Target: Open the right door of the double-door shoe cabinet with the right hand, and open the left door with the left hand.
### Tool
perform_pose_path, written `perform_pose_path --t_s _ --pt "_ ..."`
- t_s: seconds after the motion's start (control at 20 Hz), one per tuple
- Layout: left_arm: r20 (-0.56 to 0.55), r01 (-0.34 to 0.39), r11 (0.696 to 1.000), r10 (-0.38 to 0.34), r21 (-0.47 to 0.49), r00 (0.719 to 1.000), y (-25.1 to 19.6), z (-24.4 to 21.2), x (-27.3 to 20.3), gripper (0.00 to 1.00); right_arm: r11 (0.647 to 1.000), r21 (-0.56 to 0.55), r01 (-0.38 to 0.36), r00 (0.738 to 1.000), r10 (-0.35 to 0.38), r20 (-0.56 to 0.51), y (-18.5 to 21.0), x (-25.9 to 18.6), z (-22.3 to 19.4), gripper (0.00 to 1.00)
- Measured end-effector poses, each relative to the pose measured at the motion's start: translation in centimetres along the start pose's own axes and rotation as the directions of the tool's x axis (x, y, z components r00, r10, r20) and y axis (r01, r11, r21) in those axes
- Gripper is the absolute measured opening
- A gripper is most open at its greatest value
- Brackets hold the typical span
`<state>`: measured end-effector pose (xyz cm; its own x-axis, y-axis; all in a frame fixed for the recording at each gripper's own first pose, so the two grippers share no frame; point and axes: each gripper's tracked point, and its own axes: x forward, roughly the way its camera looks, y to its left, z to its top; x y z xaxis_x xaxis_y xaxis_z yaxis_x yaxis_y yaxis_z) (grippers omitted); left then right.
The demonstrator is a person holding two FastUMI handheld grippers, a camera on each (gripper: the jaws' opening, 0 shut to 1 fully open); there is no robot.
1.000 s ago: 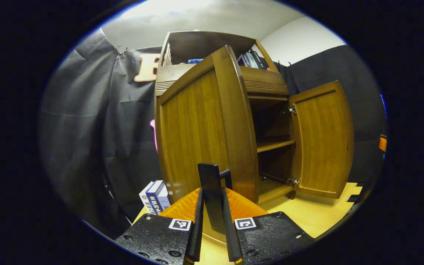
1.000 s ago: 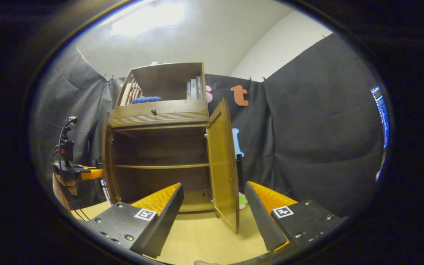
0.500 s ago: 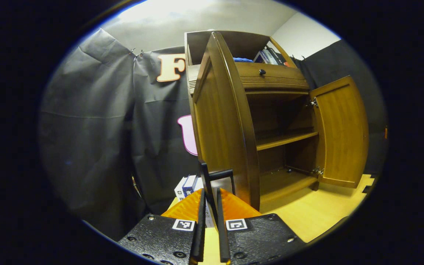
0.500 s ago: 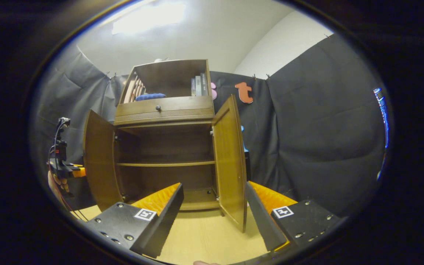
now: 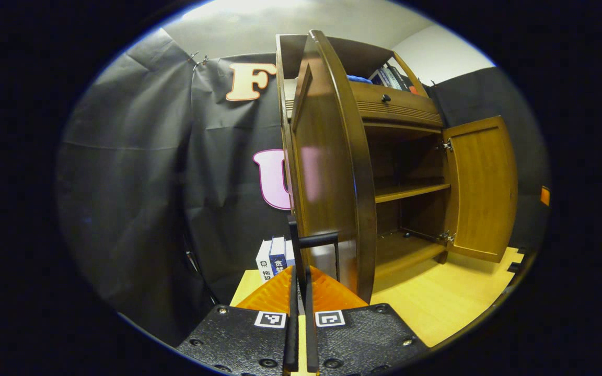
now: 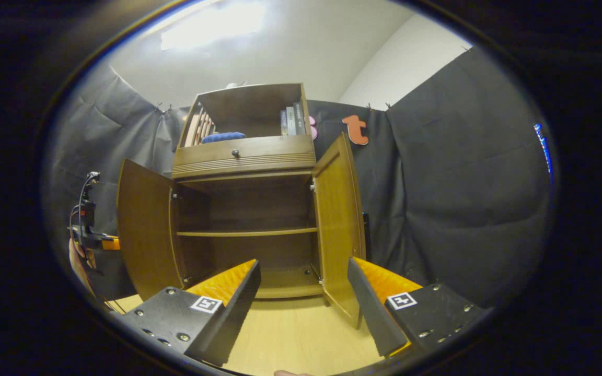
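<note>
Black cloth hangs behind and to both sides of the shoe cabinet [image 6: 243, 156], which stands on a pale wooden floor [image 6: 290, 339]. From my right gripper view I see the cabinet front-on with both doors swung out: the left door [image 6: 144, 230] stands wide at the cabinet's left edge, and the right door [image 6: 338, 224] stands wide at its right edge, showing its inner face. Between them the interior is exposed, with one shelf [image 6: 246, 232] across the middle. Above the doors I see a drawer [image 6: 243, 151] with a small dark knob, and above that an open top compartment holding a few books [image 6: 291, 120] at its right side and a blue item [image 6: 222, 137] toward the left.

My right gripper [image 6: 303, 287] hangs in front of the cabinet with its fingers spread wide, touching nothing.

In my left gripper view, my left gripper [image 5: 299, 308] has its fingers drawn together on the dark handle [image 5: 315, 245] at the free edge of the left door, which I see nearly edge-on. More books [image 5: 275, 258] stand on the floor by the cabinet's left side. At the left edge of my right gripper view, a hand [image 6: 79, 258] holds that left gripper beside the open left door.
</note>
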<state>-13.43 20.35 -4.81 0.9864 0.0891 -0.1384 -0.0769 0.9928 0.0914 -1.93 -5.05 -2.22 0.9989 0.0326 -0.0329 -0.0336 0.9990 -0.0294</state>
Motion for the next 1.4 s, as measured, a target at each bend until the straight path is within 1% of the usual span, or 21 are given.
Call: perform_pose_path --t_s 0.05,0.2,0.35,0.45,0.5,0.55,0.6,0.7,0.8,0.85,0.9,0.95,1.0,1.05,1.1,1.15,1.2,1.3,1.35,1.4 --pt "0.003 0.016 1.0 -0.016 -0.01 1.0 0.7 -0.1 -0.2 0.05 1.0 -0.011 -0.003 1.0 0.003 0.002 0.3 0.0 0.0 0.99" --pt "0.007 0.055 0.997 -0.054 -0.059 0.998 1.7 -0.2 -0.2 0.04 0.999 -0.034 -0.03 1.0 0.03 0.007 1.5 -0.3 0.1 0.99" --pt "0.008 0.068 0.995 -0.068 -0.069 0.998 1.8 -0.2 -0.5 0.04 0.999 0.0 -0.05 0.998 0.05 0.03 2.4 -0.5 0.7 0.99" --pt "-0.027 0.041 0.998 -0.043 -0.053 0.999 2.0 -0.9 -1.0 0.04 0.998 0.017 -0.059 0.998 0.059 0.03 2.6 -0.5 0.8 0.99" --pt "-0.043 0.022 0.999 -0.023 -0.035 0.999 2.1 -1.4 -1.5 0.15 0.998 0.019 -0.056 0.998 0.055 0.031 2.5 -0.6 0.8 0.99" --pt "-0.031 0.004 1.0 -0.005 -0.02 1.0 2.2 -1.2 -2.0 0.26 0.999 0.019 -0.047 0.998 0.046 0.037 2.4 -0.4 0.9 0.99" --pt "-0.018 -0.008 1.0 0.007 -0.006 1.0 2.0 -0.8 -2.6 0.28 0.999 0.02 -0.034 0.999 0.033 0.042 2.1 -0.3 0.9 0.99" --pt "-0.003 -0.03 1.0 0.03 0.001 1.0 1.9 -0.5 -3.6 0.28 0.999 0.025 -0.021 0.999 0.02 0.043 2.0 0.0 0.8 0.99" --pt "0.002 -0.06 0.998 0.06 -0.015 0.998 2.0 0.0 -4.7 0.26 0.999 0.048 -0.02 0.999 0.018 0.04 2.1 0.1 0.6 0.99" --pt "0.007 -0.088 0.996 0.089 -0.018 0.996 2.3 0.4 -5.3 0.23 0.998 0.06 -0.014 0.999 0.011 0.044 1.9 0.1 0.7 0.94" --pt "0.017 -0.116 0.993 0.117 -0.016 0.993 2.6 0.9 -5.9 0.26 0.998 0.068 -0.001 0.999 -0.002 0.048 1.5 0.1 0.8 0.99" --pt "0.042 -0.132 0.991 0.133 -0.015 0.99 2.6 1.8 -6.5 0.26 0.997 0.075 0.013 0.999 -0.017 0.051 1.1 0.1 1.0 0.95" --pt "0.062 -0.142 0.99 0.142 -0.017 0.988 2.3 2.5 -7.0 0.27 0.997 0.08 0.021 0.998 -0.025 0.055 0.8 -0.1 1.3 0.99" --pt "0.084 -0.149 0.989 0.15 -0.021 0.985 2.0 3.3 -7.5 0.28 0.997 0.079 0.022 0.998 -0.027 0.056 0.8 -0.1 1.4 1.0" --pt "0.108 -0.177 0.984 0.18 -0.034 0.978 2.1 4.2 -8.0 0.26 0.997 0.075 0.021 0.998 -0.026 0.059 0.7 -0.3 1.6 0.99" --pt "0.136 -0.205 0.978 0.209 -0.042 0.969 2.4 5.2 -8.3 0.35 0.997 0.069 0.02 0.998 -0.024 0.062 0.6 -0.3 1.9 0.99" --pt "0.16 -0.21 0.977 0.213 -0.04 0.964 1.7 6.0 -9.0 0.45 0.998 0.061 0.016 0.998 -0.02 0.061 0.4 -0.4 2.2 0.99" --pt "0.19 -0.191 0.981 0.196 -0.044 0.962 -0.1 7.4 -9.3 0.64 0.999 0.044 0.012 0.998 -0.015 0.066 0.1 -0.7 2.8 0.99" --pt "0.203 -0.181 0.983 0.186 -0.044 0.961 -0.9 7.9 -9.4 0.71 0.999 0.039 0.015 0.997 -0.018 0.075 -0.1 -0.7 3.3 0.99" --pt "0.216 -0.199 0.978 0.206 -0.056 0.954 -0.9 8.5 -9.7 0.78 0.999 0.035 0.018 0.996 -0.02 0.082 -0.4 -0.8 3.7 0.99"
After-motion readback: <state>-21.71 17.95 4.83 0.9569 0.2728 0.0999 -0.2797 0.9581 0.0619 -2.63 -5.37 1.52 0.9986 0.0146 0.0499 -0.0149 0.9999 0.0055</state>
